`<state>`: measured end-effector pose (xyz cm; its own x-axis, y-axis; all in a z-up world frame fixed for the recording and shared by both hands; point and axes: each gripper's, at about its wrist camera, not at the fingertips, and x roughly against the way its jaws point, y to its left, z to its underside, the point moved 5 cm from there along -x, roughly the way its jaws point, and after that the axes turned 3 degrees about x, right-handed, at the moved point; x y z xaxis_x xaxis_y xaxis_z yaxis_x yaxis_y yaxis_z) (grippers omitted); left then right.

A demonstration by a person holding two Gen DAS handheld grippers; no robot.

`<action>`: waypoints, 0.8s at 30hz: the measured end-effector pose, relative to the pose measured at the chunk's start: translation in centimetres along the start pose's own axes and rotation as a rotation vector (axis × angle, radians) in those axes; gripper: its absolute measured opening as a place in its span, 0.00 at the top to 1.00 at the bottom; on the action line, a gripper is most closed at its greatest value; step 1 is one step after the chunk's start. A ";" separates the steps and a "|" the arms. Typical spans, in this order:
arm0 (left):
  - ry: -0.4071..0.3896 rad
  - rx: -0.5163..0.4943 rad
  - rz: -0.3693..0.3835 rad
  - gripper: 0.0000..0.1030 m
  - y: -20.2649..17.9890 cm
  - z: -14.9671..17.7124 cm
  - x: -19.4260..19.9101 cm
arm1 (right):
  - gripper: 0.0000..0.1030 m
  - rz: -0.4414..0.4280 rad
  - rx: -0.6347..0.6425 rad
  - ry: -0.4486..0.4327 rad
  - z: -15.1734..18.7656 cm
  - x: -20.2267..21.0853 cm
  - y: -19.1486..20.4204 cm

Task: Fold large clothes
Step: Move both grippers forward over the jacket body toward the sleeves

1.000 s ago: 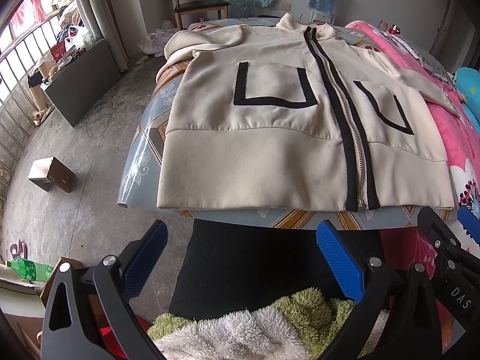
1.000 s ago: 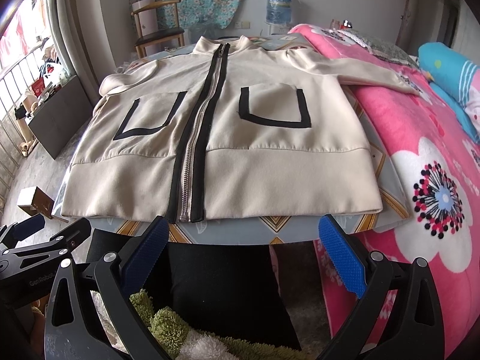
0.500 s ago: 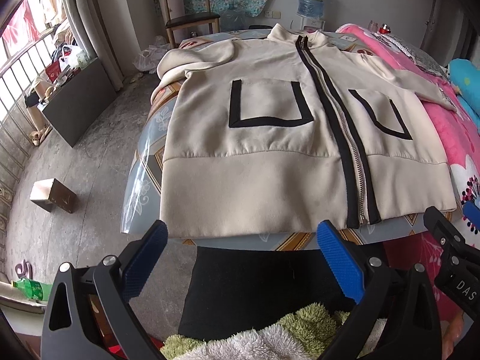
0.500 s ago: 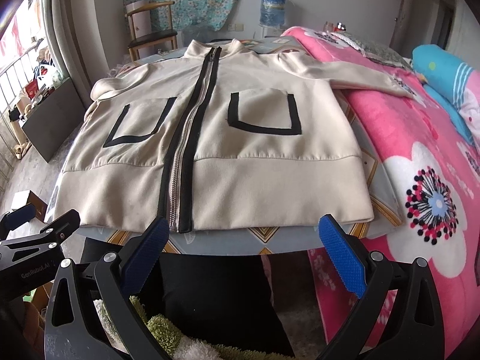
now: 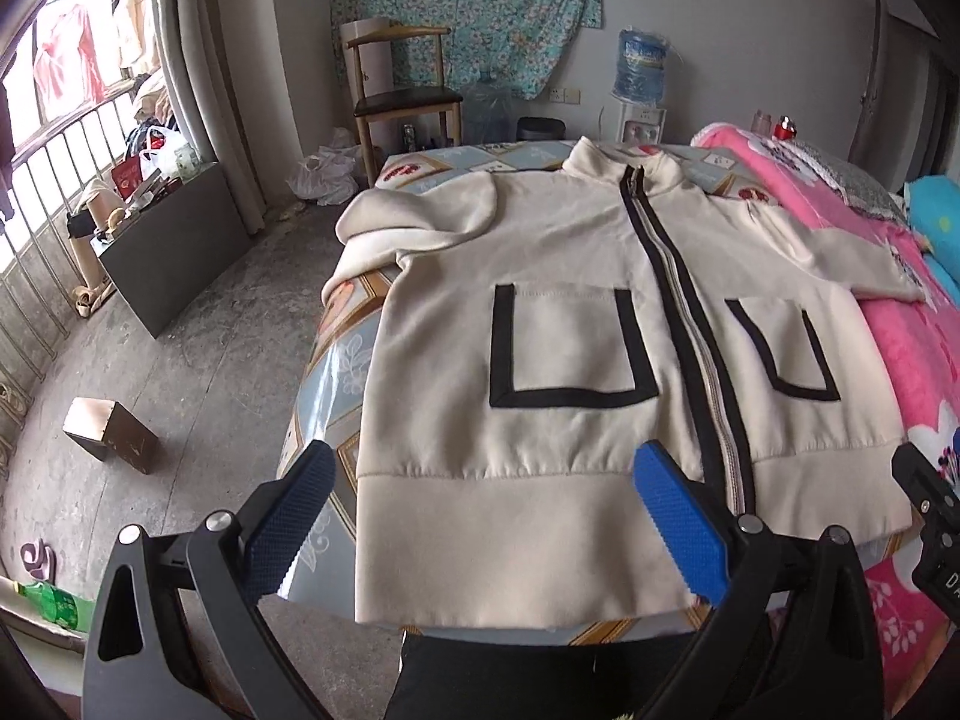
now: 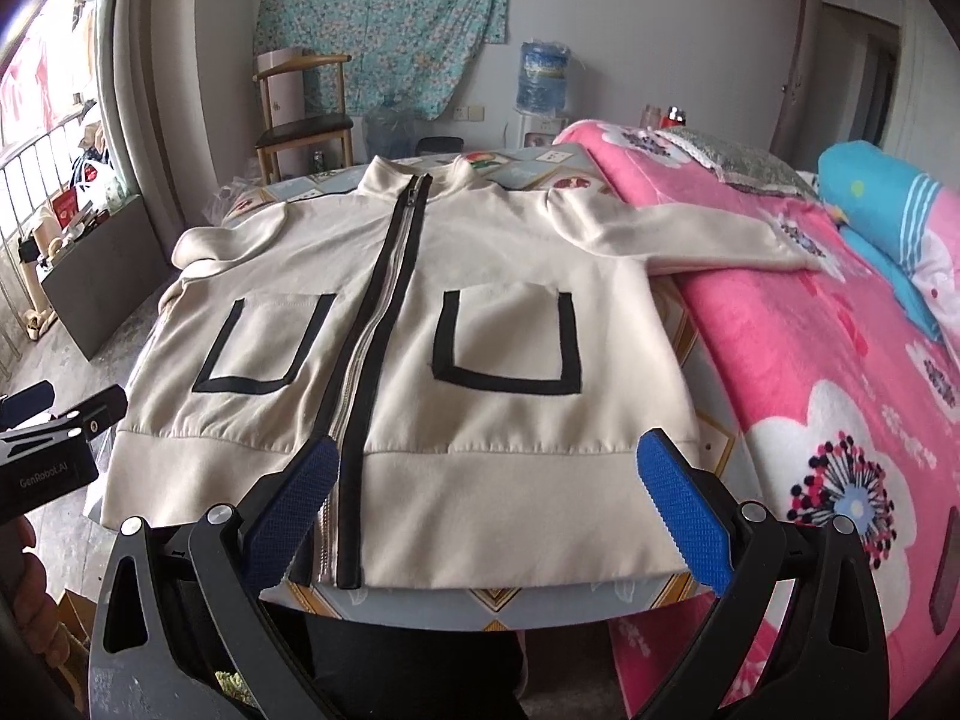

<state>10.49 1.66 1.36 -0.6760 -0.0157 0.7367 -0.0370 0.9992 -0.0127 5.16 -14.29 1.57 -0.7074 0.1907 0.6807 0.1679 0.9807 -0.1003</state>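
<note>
A cream zip-up jacket with black trim lies flat, front up and zipped, on a table covered in a patterned cloth. One sleeve reaches onto the pink floral blanket beside it. The left gripper and right gripper hover at the jacket's hem, jaws spread wide, grasping nothing

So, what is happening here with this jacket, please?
A person holds a gripper in each hand over a cream jacket that lies flat, zipped and face up, on a table beside a pink blanket. The left gripper and the right gripper are both open near the hem and grip nothing. One sleeve lies across the blanket. No fold is made yet.
</note>
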 end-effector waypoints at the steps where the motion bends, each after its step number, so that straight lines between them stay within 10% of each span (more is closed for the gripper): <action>1: -0.021 0.004 0.001 0.05 -0.1 -0.4 0.1 | 0.07 0.003 0.004 -0.010 -0.3 0.0 -0.1; 24: -0.059 -0.004 0.261 0.05 -4.1 -5.7 -1.6 | 0.07 -0.098 0.019 -0.051 -5.3 -3.7 1.4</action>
<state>15.94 -2.26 4.09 -0.7040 0.2410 0.6681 0.1472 0.9697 -0.1947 11.59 -13.82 2.76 -0.7535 0.0956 0.6505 0.0837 0.9953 -0.0493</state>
